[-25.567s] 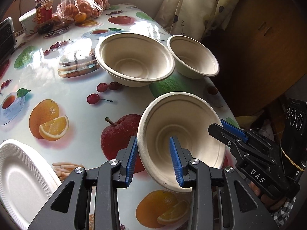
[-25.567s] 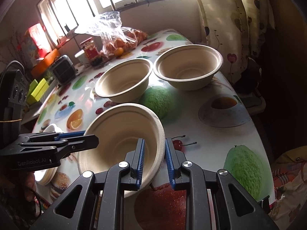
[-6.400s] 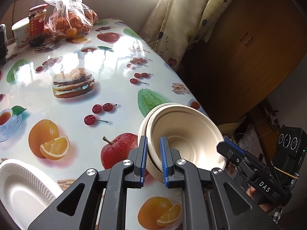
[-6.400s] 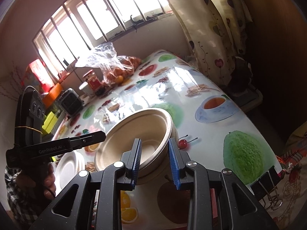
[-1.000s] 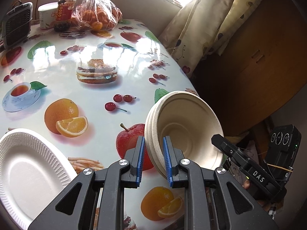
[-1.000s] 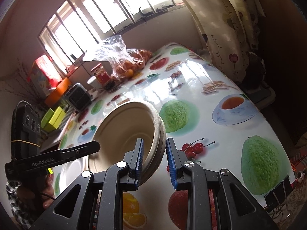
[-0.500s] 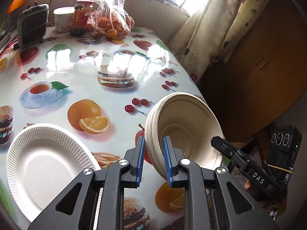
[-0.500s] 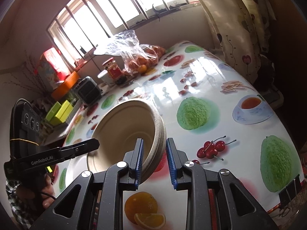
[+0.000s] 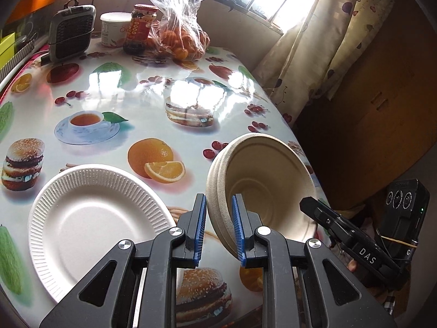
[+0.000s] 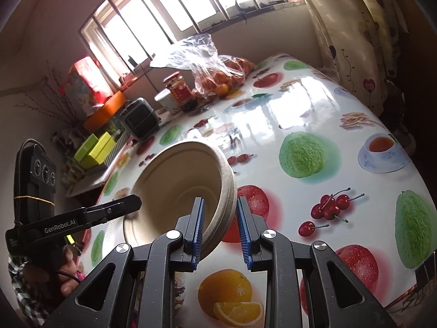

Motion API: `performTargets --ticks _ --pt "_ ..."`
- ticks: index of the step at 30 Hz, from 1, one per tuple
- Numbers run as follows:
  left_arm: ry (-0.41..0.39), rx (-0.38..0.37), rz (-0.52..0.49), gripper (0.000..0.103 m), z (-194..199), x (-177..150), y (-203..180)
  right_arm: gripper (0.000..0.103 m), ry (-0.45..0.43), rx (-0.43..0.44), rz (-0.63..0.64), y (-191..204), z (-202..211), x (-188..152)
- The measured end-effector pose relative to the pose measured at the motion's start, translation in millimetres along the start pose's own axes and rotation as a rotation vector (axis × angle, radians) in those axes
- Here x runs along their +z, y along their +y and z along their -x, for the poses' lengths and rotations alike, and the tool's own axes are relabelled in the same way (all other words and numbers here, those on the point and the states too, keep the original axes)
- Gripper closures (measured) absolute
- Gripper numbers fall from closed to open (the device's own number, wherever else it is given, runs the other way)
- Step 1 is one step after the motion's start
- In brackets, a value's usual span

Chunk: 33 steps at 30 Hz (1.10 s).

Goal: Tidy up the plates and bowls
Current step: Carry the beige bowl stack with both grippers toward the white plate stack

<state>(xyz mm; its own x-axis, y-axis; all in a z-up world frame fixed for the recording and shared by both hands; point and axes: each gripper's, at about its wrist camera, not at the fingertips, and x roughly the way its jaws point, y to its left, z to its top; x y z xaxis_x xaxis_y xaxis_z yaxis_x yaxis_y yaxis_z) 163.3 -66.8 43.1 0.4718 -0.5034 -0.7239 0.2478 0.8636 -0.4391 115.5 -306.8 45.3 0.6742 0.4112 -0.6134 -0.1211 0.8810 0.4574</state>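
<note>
Holding the stack of bowls [image 9: 262,188] from two sides, both grippers keep it tilted above the tabletop [image 9: 131,104]. The left gripper [image 9: 218,231] has its jaws closed on the near rim of the stack. In the right wrist view, the right gripper [image 10: 220,225] has its jaws around the opposite rim; the inner blue pad lies against the inside wall, but a thin gap shows at the outer pad, so I cannot tell if the grip is firm. How many bowls are nested is hard to count; only layered rims show at the edge. A white plate [image 9: 90,224] lies on the tabletop just left of the stack, its near edge hidden behind the left gripper. At the far end stand a bag of oranges [image 9: 180,32], a jar [image 9: 140,28] and a white tub [image 9: 113,28].
</note>
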Motion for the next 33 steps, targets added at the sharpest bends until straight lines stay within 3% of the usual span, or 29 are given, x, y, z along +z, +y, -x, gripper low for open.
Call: performTargets --ticks 33 --pt "-0.079 0.114 0.121 0.083 56 -29 64 0.079 0.098 0.116 0.123 69 -42 -20"
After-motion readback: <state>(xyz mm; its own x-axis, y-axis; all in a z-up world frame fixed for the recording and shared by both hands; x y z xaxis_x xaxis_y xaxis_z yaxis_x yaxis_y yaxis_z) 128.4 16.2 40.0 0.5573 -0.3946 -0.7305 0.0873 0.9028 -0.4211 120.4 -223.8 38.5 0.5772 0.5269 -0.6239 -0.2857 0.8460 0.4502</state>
